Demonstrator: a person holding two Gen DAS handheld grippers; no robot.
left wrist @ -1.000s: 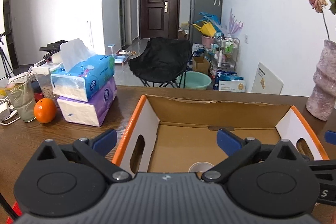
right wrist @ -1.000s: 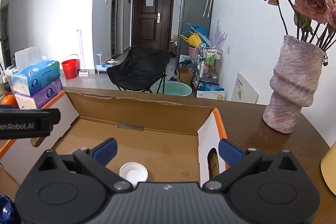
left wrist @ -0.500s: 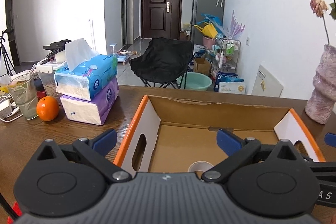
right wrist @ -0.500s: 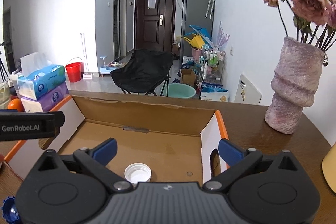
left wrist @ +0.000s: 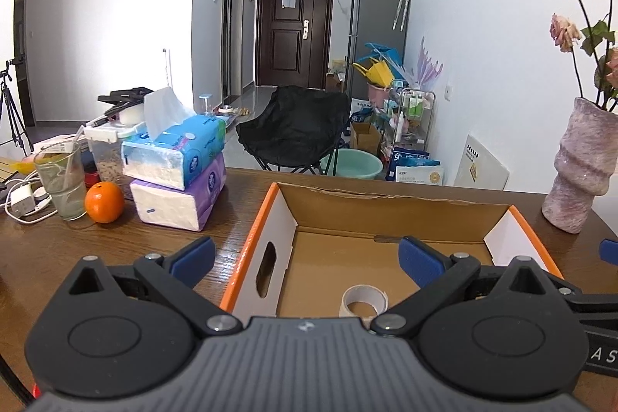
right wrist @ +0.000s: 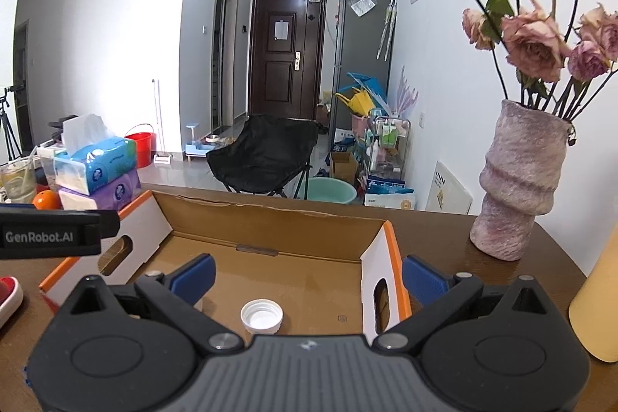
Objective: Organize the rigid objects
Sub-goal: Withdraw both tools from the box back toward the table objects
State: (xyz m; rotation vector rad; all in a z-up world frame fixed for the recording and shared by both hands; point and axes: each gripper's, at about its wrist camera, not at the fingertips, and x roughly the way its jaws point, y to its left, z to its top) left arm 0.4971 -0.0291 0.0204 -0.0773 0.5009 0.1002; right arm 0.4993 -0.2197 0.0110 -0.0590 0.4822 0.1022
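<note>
An open cardboard box [left wrist: 270, 219] with orange edges sits on the wooden table, also in the right wrist view [right wrist: 270, 215]. A tape roll [left wrist: 364, 300] lies on its floor near the front. A white bottle cap [right wrist: 261, 315] lies on the box floor in the right wrist view. My left gripper [left wrist: 307, 253] is open and empty, held above the box's left wall. My right gripper [right wrist: 307, 273] is open and empty, held above the box's right part. The left gripper's body [right wrist: 50, 234] shows at the left of the right wrist view.
Two stacked tissue packs [left wrist: 177, 172], an orange [left wrist: 104, 207], a glass [left wrist: 61, 180] and a charger with cables [left wrist: 23, 199] stand left of the box. A pink vase with dried roses [right wrist: 517, 188] stands right of it. A yellow object [right wrist: 598, 300] is at the far right.
Both grippers have risen and pulled back a little, so more of the box floor shows. Both stay open and empty.
</note>
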